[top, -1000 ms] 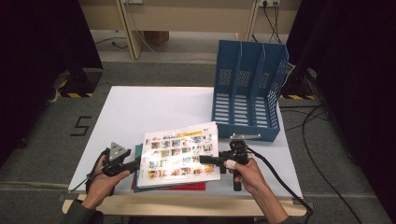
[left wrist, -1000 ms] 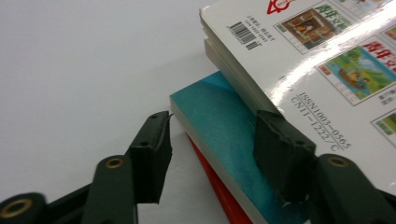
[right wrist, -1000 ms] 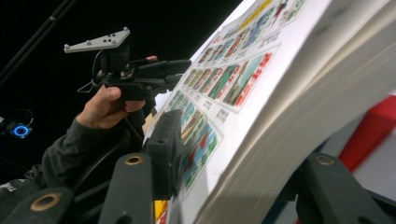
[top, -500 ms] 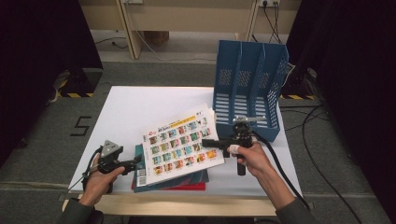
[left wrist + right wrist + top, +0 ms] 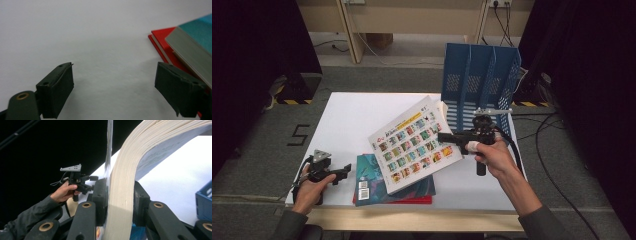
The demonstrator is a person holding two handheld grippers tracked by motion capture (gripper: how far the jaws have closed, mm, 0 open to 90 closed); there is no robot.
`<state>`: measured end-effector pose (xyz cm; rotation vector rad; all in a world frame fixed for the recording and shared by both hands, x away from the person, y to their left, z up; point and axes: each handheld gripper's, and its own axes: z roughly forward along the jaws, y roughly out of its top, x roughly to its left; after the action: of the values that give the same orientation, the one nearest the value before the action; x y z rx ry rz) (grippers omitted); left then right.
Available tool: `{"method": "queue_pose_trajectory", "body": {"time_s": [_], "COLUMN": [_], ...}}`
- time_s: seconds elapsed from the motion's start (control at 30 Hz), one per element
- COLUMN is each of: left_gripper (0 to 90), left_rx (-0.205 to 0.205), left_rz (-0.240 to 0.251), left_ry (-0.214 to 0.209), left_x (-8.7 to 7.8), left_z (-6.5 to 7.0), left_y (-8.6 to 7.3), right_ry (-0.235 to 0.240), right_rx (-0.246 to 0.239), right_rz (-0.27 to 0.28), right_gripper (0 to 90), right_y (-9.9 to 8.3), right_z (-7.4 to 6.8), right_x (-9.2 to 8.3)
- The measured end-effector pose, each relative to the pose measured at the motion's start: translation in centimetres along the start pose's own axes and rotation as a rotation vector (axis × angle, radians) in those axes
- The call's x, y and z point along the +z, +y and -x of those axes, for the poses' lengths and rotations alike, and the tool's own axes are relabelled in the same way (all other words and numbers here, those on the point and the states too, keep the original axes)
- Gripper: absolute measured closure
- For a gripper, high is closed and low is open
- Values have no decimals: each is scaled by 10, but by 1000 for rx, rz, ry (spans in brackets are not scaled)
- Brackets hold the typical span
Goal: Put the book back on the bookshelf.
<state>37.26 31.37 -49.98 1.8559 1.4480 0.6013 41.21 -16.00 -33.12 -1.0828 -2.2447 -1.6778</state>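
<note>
- A person sits at the near edge of a white worktop (image 5: 362, 115), holding tongs in each hand.
- The right tongs (image 5: 443, 136) are clamped on the right edge of a thick picture catalogue (image 5: 414, 145); their jaws have just been closing onto it, and the right gripper view shows the pads squeezing its bent stack of pages (image 5: 125, 202).
- The catalogue is raised off the worktop and tilted, its cover facing up. Its long axis runs from near left to far right, and its far right corner is close beside the blue file rack (image 5: 479, 85).
- The rack stands upright at the far right of the worktop, directly beyond the right hand (image 5: 492, 155). So the catalogue's likely destination lies far and slightly right of the right tongs, and the right hand is much the nearer one.
- The left tongs (image 5: 346, 170) rest low at the near left, jaws spread apart with nothing between them.
- Just right of the left tongs lies a teal book (image 5: 377, 180) on top of a red book (image 5: 412, 200), under the raised catalogue's near corner.
- To enter a slot, the catalogue would probably need turning upright, in line with the rack's dividers.
</note>
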Motion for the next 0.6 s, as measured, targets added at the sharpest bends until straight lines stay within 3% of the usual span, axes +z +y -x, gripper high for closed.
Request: {"method": "queue_pose_trajectory", "body": {"time_s": [0.07,0.13,0.4,0.57,0.6], "left_gripper": [148,148,145,145,145], "left_rx": [8,41,33,29,31], "left_rz": [-1,-13,-19,-13,-14], "left_ry": [0,18,8,7,8], "left_x": [1,3,4,5,5], "left_z": [2,4,2,2,2], "left_y": [0,0,-1,-1,-1], "right_ry": [-2,-3,-35,-53,-67], "right_rx": [-4,-19,-51,-60,-82], "right_rz": [-4,-3,-16,-52,-78], "right_gripper": [708,712,719,722,721], "right_y": [1,6,22,34,42], "right_z": [-2,-6,-18,-25,-31], "right_x": [0,-1,1,5,11]}}
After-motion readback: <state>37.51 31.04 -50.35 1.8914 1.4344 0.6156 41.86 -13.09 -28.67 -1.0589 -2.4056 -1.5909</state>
